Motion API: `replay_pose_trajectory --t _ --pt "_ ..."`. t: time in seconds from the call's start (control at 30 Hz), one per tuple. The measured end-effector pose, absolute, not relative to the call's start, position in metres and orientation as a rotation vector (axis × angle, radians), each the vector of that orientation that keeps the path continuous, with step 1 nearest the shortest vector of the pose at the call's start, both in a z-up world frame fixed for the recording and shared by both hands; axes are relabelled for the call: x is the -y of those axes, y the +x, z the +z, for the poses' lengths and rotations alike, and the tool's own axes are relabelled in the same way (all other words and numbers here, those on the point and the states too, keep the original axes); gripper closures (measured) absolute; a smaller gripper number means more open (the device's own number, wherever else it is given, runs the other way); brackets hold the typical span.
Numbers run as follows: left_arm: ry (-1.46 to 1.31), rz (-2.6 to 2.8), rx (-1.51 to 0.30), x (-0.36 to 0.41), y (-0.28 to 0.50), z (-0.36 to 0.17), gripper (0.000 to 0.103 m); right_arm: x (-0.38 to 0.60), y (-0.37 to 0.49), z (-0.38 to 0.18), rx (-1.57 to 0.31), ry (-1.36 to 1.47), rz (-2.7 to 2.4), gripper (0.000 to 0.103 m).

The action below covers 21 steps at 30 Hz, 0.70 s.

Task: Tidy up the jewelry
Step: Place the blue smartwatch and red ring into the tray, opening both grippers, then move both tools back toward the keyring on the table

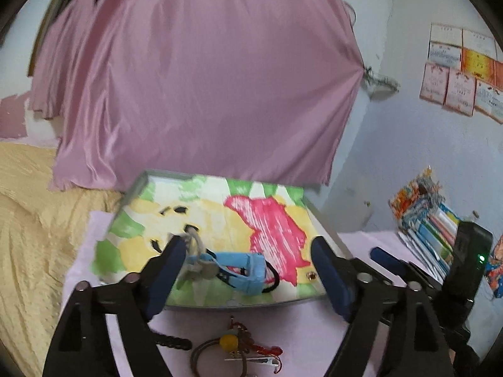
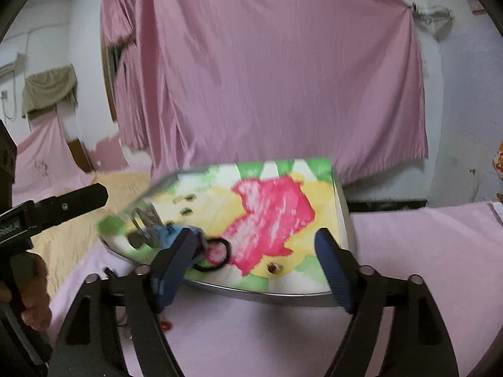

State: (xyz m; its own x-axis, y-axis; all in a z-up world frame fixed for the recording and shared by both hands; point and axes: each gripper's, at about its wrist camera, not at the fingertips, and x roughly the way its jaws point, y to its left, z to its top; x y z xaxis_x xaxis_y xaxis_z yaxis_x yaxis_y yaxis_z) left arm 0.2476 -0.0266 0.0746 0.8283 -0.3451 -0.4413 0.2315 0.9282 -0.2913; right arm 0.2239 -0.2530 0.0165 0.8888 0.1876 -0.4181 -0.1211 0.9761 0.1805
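Left wrist view: left hand-held gripper spread apart over tray; right hand-held gripper likewise apart.

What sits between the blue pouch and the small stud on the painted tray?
In the left wrist view, a black hair tie lies between the blue pouch and the stud.

The tray is shallow, metal-rimmed and lined with paper coloured green, yellow and pink; it lies flat on the pink cloth. On it lie a light-blue band, a black elastic loop touching the band, a pale knotted cord piece, and a small gold stud near the front rim. On the cloth in front of the tray lies a tangle of brown cord with a yellow bead and red tassel.
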Motion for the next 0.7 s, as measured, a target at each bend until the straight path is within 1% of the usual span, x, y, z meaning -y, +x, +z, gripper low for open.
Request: replay_pose_trajectory --t 0.07,0.17,0.27,0.37,0.7 --pt "-0.241 -0.290 -0.485 0.021 0.237 0.078 0.008 0.252 0.211 0.021 -0.403 0.154 0.163 0.018" --pt "-0.252 -0.255 -0.443 0.013 0.222 0.081 0.006 0.248 0.187 0.030 -0.324 0.150 0.162 0.008" --pt "-0.250 -0.232 -0.402 0.006 0.206 0.083 0.002 0.242 0.166 0.036 -0.249 0.135 0.159 0.006" --pt "-0.237 -0.201 -0.350 0.000 0.186 0.084 0.001 0.234 0.147 0.040 -0.188 0.118 0.162 0.002" --pt "-0.150 -0.140 -0.289 -0.016 0.139 0.080 0.001 0.211 0.109 0.045 -0.117 0.077 0.210 0.002"
